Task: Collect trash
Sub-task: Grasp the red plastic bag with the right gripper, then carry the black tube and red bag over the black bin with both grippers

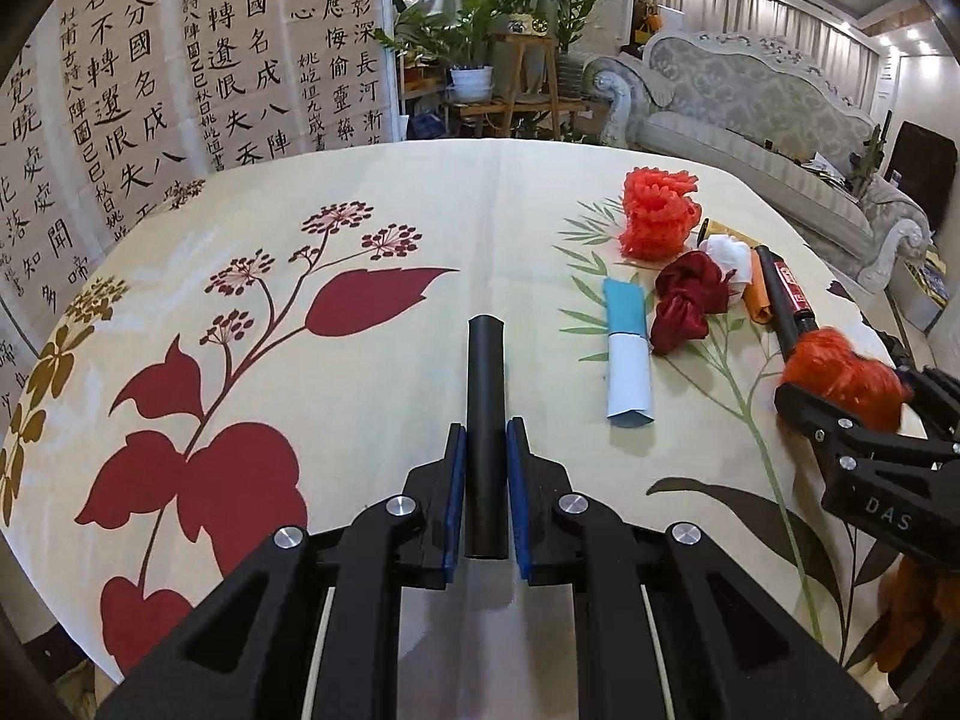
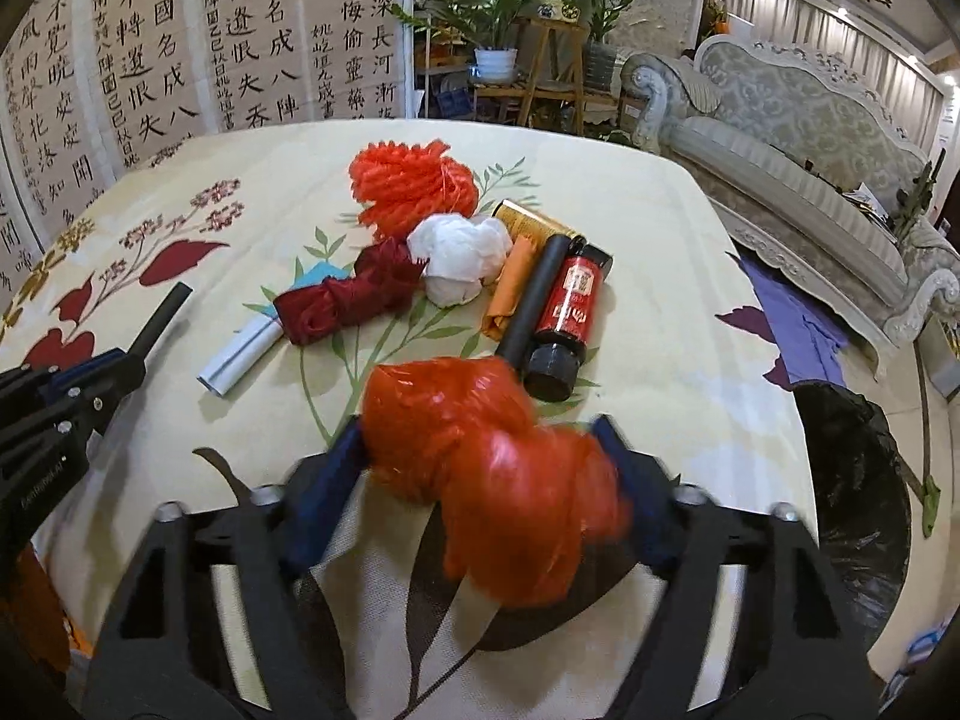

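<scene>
My left gripper (image 1: 486, 438) is shut on a black tube (image 1: 485, 396) and holds it over the floral tablecloth (image 1: 360, 210); it also shows in the right wrist view (image 2: 153, 330). My right gripper (image 2: 480, 432) is shut on a crumpled orange plastic bag (image 2: 486, 468), also seen in the left wrist view (image 1: 840, 378). On the cloth lie an orange mesh net (image 2: 414, 183), a white wad (image 2: 462, 261), a dark red crumpled bag (image 2: 348, 294), a blue-and-white paper roll (image 1: 627, 354), an orange paper roll (image 2: 510, 288), a second black tube (image 2: 534, 300) and a red-labelled black bottle (image 2: 570, 318).
A black trash bag (image 2: 852, 480) hangs open beyond the table's right edge. A gold can (image 2: 534, 219) lies behind the bottle. A sofa (image 2: 810, 138) stands to the right, plants (image 2: 498, 30) at the back, calligraphy panels (image 2: 180, 48) on the left.
</scene>
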`<state>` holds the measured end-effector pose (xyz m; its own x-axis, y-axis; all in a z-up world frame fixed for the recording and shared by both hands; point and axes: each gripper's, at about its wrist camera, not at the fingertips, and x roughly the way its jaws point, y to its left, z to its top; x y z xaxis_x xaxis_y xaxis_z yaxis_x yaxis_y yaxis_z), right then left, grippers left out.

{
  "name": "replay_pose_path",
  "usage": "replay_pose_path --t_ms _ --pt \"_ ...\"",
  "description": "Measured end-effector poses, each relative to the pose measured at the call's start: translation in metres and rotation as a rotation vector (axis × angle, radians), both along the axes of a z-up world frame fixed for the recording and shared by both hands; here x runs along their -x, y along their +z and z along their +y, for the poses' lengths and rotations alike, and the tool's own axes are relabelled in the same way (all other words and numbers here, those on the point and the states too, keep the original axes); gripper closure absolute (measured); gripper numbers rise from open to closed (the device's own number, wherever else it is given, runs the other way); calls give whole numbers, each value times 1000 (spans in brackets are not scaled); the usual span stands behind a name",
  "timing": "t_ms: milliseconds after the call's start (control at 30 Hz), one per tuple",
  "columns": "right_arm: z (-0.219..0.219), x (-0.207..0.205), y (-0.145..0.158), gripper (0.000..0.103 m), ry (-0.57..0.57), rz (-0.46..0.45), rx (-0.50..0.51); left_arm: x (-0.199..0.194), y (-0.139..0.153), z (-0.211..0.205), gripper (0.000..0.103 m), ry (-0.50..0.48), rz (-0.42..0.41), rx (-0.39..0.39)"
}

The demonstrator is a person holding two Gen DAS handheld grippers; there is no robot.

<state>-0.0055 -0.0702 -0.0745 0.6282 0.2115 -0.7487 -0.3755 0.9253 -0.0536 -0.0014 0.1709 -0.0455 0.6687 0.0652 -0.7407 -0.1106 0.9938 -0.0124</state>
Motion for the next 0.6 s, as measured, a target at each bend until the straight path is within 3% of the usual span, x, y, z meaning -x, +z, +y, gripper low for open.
replay_pose_path --t_ms 100,600 --pt "-1 1 -1 60 10 2 1 0 -1 2 88 0 -1 6" --pt "-24 22 11 62 -18 -36 -29 8 12 -15 88 -45 -40 21"
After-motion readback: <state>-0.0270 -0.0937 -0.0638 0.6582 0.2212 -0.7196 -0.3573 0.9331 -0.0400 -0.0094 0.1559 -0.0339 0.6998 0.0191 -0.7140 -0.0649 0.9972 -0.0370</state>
